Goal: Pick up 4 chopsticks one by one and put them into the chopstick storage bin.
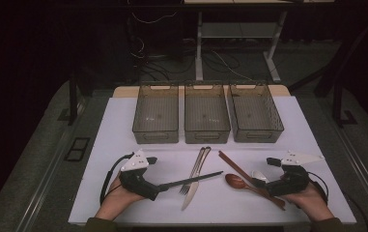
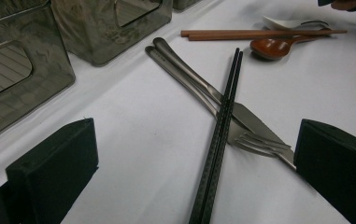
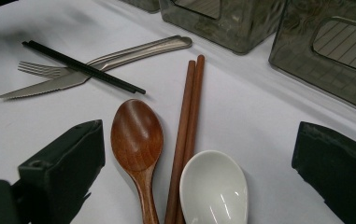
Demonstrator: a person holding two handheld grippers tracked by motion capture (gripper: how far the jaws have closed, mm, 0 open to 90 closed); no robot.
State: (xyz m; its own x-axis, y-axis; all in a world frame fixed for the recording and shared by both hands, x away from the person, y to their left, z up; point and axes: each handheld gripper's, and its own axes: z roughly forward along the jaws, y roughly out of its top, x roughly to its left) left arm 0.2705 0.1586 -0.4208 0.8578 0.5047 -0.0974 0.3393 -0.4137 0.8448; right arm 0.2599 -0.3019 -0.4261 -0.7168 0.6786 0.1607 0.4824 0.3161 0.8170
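Left tool: jaws wide apart, nothing gripped, low over the worktop.
Black chopsticks: between the left tool's jaws, near ends closest to it, lying across the fork and knife.
Brown chopsticks: between wooden spoon and white spoon (touching the white one).
Right tool: jaws wide apart, empty; both spoons lie between them.

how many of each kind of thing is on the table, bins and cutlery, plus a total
Smoky clear plastic bins: 3
Black chopsticks: 2, one pair
Reddish-brown wooden chopsticks: 2, one pair
Silver metal fork: 1
Silver metal serrated knife: 1
Brown wooden spoon: 1
White ceramic spoon: 1
Total: 11
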